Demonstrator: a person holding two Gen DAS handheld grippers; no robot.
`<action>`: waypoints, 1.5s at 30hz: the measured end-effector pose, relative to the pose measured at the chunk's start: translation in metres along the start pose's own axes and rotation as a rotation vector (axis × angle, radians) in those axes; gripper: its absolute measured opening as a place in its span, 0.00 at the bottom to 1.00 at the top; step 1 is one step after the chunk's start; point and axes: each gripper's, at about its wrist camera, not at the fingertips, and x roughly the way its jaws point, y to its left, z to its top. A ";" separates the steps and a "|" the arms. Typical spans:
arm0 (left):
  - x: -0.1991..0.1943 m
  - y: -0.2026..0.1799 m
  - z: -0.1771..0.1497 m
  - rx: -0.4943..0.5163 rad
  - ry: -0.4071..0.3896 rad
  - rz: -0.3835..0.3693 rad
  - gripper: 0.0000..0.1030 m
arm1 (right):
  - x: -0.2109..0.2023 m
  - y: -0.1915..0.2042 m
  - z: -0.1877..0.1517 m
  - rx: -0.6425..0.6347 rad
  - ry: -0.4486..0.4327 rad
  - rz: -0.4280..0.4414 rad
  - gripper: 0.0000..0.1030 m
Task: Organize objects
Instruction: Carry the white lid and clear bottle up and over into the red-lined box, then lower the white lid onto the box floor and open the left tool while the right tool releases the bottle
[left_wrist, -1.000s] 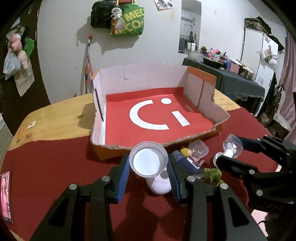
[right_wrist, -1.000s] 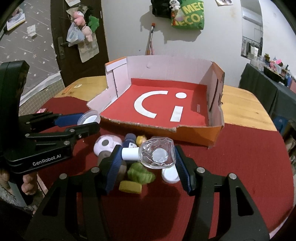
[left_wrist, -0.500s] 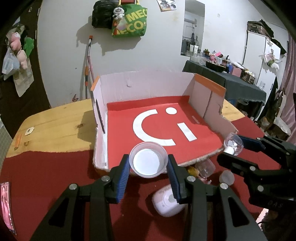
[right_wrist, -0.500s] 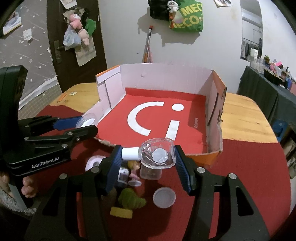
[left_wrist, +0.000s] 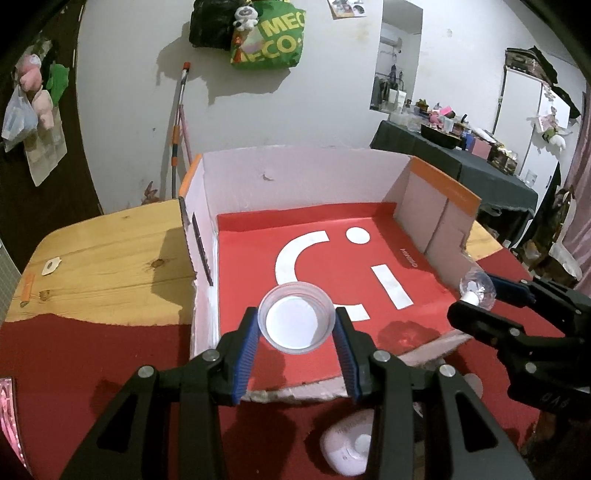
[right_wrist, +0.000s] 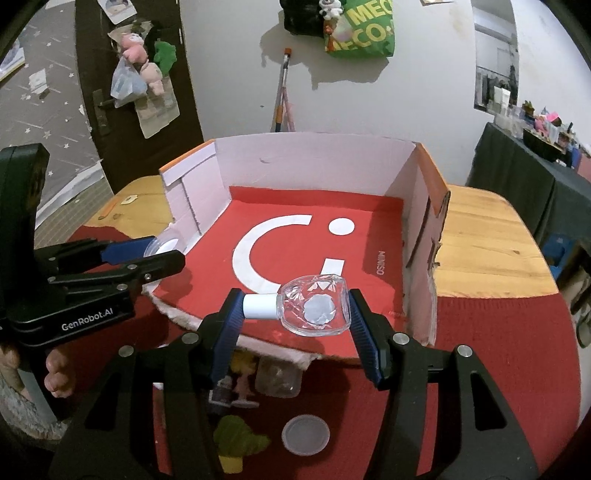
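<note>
The left gripper (left_wrist: 297, 328) is clamped on a clear plastic cup (left_wrist: 295, 319), held above the near left part of the cardboard box (left_wrist: 295, 173) and its red floor; the right gripper (right_wrist: 297, 312) grasps a faceted glass bottle (right_wrist: 314, 310) lying sideways, white cap leftward, over the box's near edge; a green toy (right_wrist: 238, 441), a round lid (right_wrist: 306, 434) and small figures lie on the red cloth (right_wrist: 480, 369) just before the box.
</note>
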 end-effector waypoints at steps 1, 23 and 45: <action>0.003 0.001 0.001 -0.002 0.004 0.002 0.41 | 0.002 -0.001 0.001 0.003 0.004 -0.001 0.53; 0.055 0.004 0.007 0.000 0.112 0.018 0.41 | 0.051 -0.021 0.011 0.057 0.118 0.015 0.53; 0.068 -0.003 0.012 0.033 0.129 0.032 0.41 | 0.072 -0.023 0.010 0.032 0.194 0.021 0.53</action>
